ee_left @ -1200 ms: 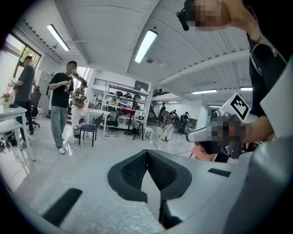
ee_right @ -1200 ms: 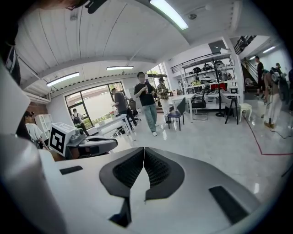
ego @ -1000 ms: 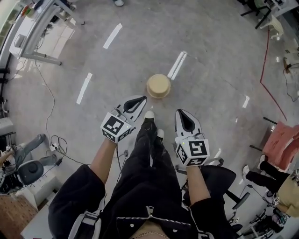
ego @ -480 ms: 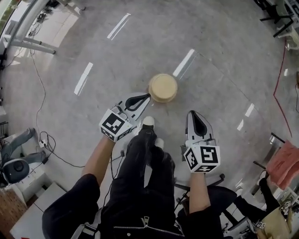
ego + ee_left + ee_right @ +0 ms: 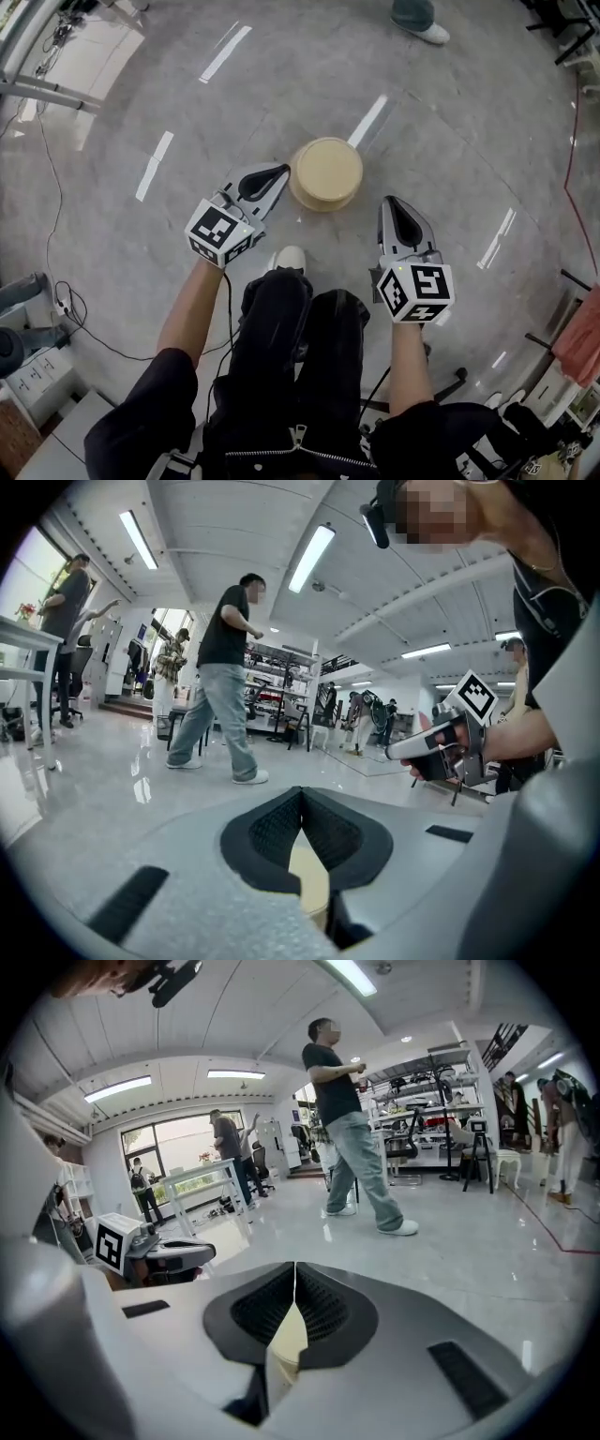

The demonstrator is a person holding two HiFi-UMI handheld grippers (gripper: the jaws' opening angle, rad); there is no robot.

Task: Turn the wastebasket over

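Wastebasket (image 5: 326, 173): tan, round, stands on the floor (image 5: 441, 122) just ahead of the person's white shoe (image 5: 288, 258), with a flat round face up. Can't tell whether that face is the base.

Left tongs (image 5: 275, 174): clenched, pads together, nothing in them. The tip is just beside the basket's left edge, contact unclear.
Right tongs (image 5: 390, 204): clenched, also holding nothing. They're near the basket's lower right, apart from it.

Floor: glossy grey, streaked with reflections of the ceiling strip lights (image 5: 309, 560). A black cable (image 5: 56, 281) trails at left and a red cable (image 5: 574, 122) at right.

Room: open workshop. Table frame (image 5: 37, 89) upper left, shelving (image 5: 441, 1101) along the back, a table by the window (image 5: 211, 1180). A bystander in jeans (image 5: 223, 682) walks past mid-room, with more people further back.
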